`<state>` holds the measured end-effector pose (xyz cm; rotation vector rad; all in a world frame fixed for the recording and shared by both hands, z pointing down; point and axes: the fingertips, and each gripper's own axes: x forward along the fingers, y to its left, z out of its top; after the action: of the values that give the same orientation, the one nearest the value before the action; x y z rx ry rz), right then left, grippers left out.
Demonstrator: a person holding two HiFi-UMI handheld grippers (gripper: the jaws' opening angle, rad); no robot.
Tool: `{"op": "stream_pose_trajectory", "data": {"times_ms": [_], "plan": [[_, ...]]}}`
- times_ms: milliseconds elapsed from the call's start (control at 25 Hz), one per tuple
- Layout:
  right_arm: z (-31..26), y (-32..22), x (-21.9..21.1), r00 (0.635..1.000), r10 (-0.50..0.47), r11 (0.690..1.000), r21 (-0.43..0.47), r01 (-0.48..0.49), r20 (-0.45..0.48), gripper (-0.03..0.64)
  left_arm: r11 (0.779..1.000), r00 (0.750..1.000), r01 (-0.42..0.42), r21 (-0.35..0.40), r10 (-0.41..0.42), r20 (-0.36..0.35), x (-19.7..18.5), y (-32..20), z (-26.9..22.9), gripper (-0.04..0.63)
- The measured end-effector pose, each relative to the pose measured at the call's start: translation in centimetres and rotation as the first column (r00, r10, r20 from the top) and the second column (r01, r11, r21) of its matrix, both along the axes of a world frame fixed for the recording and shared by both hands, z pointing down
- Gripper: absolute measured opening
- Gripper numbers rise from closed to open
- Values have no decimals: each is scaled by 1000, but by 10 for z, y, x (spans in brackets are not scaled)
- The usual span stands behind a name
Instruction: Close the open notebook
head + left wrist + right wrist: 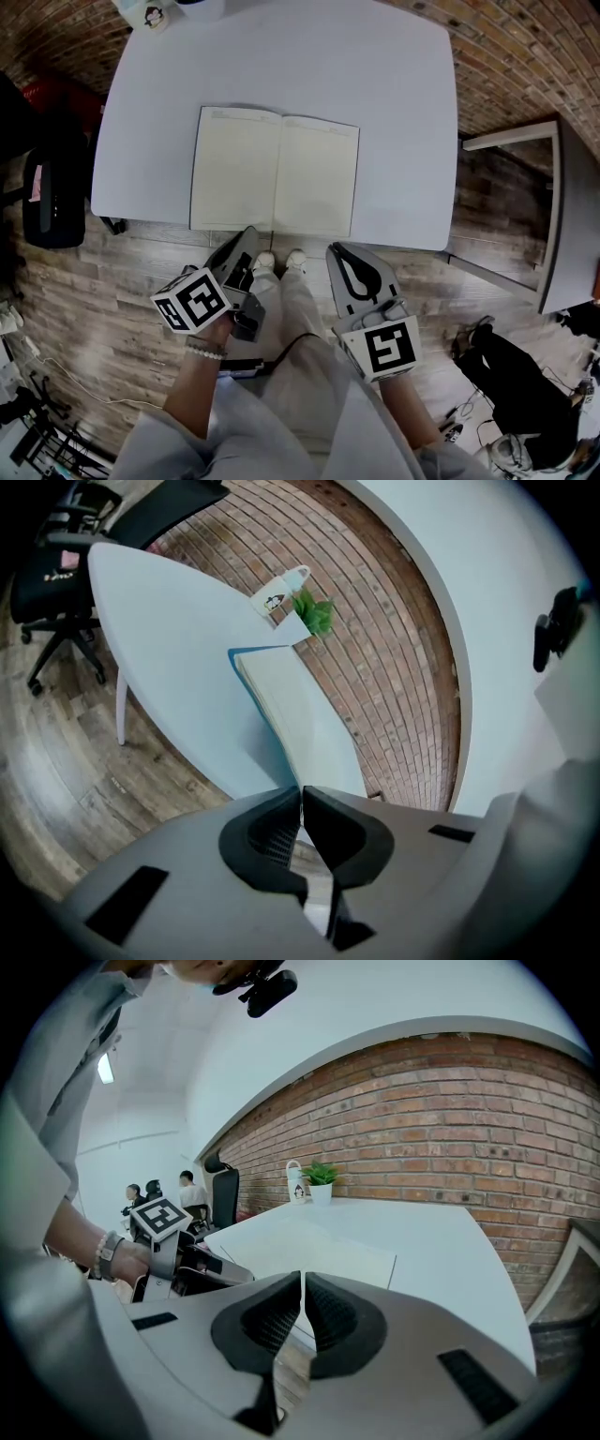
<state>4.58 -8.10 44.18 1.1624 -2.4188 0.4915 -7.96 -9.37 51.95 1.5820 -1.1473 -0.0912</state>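
The open notebook (274, 171) lies flat with blank cream pages on the white table (281, 66), close to its near edge. My left gripper (251, 231) hangs just off that edge, below the notebook's left page, with its jaws shut and nothing between them. My right gripper (333, 248) is also off the edge, below the right page, shut and empty. The left gripper view shows the shut jaws (301, 794) pointing at the notebook (291, 705), seen tilted. The right gripper view has its shut jaws (303, 1279) before the notebook (309, 1246).
A small potted plant (314, 616) and a white cup stand at the table's far left corner. A black office chair (52, 197) sits left of the table. Another table (553, 206) is at the right, and a black bag (525, 375) lies on the wooden floor.
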Motion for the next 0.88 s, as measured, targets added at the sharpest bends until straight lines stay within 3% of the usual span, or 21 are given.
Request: {"op": "stream_pose_trajectory", "data": {"times_ms": [200, 400, 640, 880], "plan": [[-5, 1, 4, 1000, 11, 1000, 14, -11, 1, 44, 994, 986, -100, 34, 95, 138, 7, 0, -8, 28], [-9, 2, 9, 999, 32, 999, 15, -32, -5, 46, 974, 937, -218, 54, 194, 289, 15, 1, -14, 28], [-11, 3, 17, 998, 57, 998, 16, -56, -12, 44, 927, 837, -369, 64, 302, 456, 26, 2, -18, 28], [-16, 1, 26, 996, 90, 996, 25, -89, -19, 44, 863, 708, -502, 49, 378, 596, 38, 4, -20, 29]]}}
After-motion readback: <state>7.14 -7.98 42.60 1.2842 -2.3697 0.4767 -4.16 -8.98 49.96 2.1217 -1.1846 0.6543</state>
